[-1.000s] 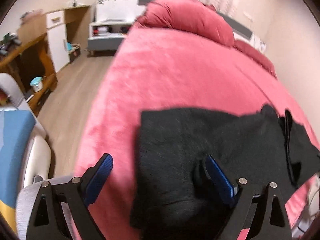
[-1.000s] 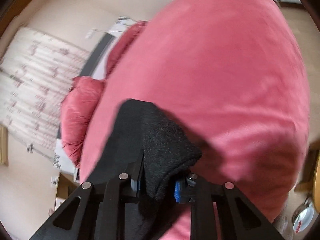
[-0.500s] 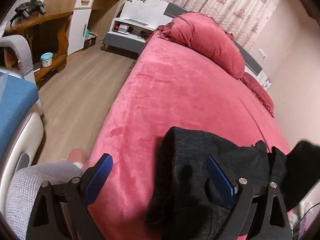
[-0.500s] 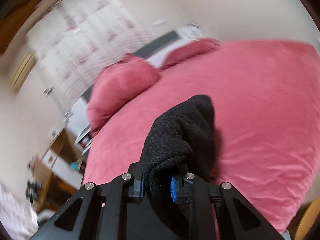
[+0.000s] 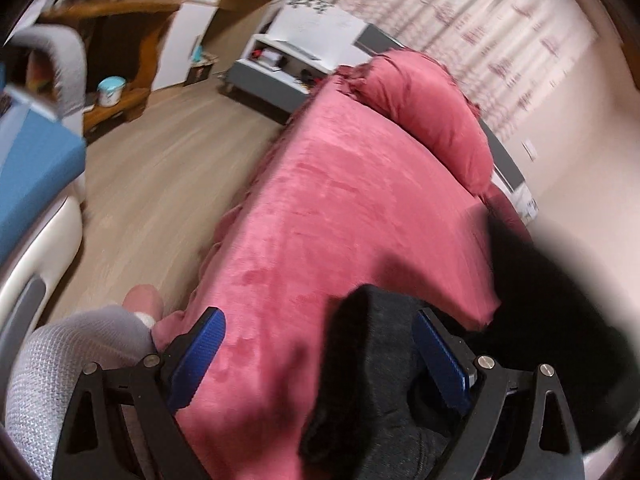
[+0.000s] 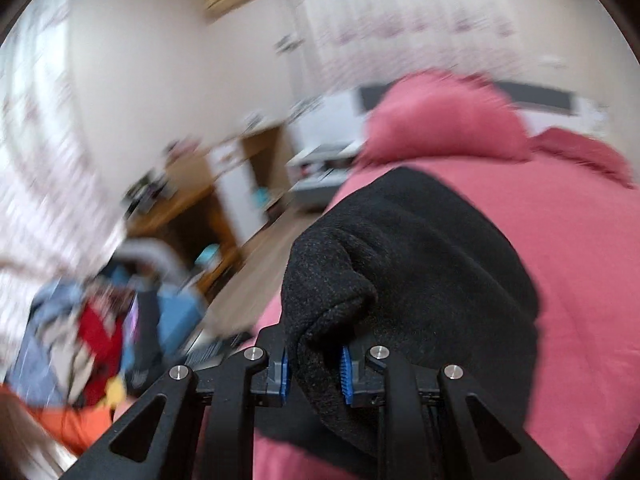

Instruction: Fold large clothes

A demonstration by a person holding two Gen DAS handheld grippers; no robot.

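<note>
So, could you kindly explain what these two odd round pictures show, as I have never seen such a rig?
There is no robot here. A person holds a pair of tongs in each hand, and a wide-angle camera on each looks along its two fingers. The left picture shows the left tongs wide open over a red bed, a black sweater lying between its fingers. The right picture, blurred by motion, shows the right tongs shut on a fold of the same sweater. Red pillows lie at the bed's far end.
</note>
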